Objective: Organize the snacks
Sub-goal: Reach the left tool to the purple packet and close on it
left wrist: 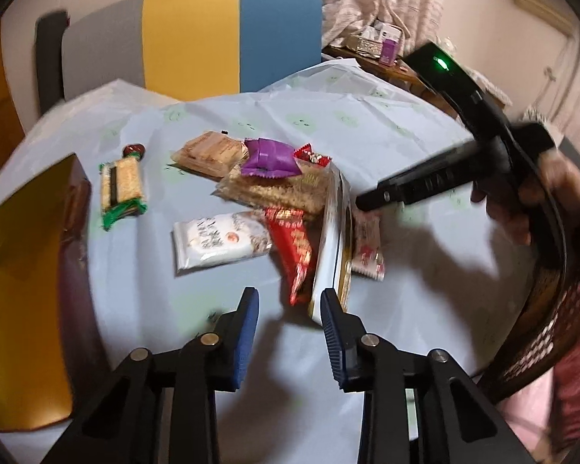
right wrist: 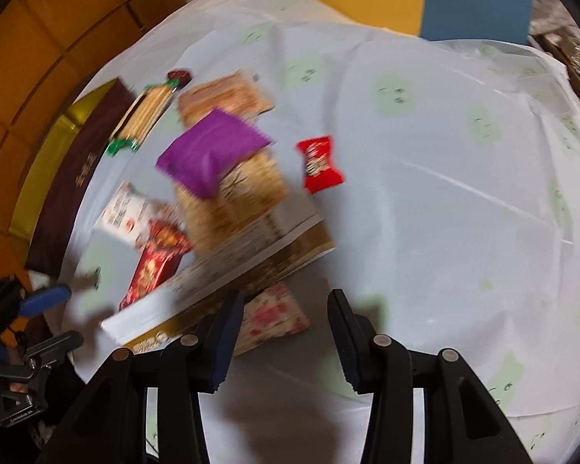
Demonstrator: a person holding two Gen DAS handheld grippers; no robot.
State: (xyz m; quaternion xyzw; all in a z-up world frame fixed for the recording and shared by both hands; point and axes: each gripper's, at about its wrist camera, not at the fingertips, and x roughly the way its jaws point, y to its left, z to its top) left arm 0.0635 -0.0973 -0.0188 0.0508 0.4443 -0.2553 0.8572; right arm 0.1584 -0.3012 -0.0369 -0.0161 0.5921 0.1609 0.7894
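My left hand-held gripper (left wrist: 290, 301) jaws parted and empty, right hand-held gripper (right wrist: 286, 309) likewise gaping, both over the white-and-gold box (left wrist: 330, 247) tilted on edge, snack packets (left wrist: 220, 243) heaped beside it on the worktop (left wrist: 406, 147), purple packet (right wrist: 208, 150) topmost.

Wrapped snacks (left wrist: 251, 201) heaped on tablecloth (left wrist: 406, 147)

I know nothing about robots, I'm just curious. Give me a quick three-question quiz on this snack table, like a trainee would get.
1. True or false: the purple packet lies on top of other snacks.
2. The sesame bar has wrapper ends that are: A red, B green, C blue?
3. What colour are the pads on the left tongs?
Key: 1 true; 2 B; 3 blue.
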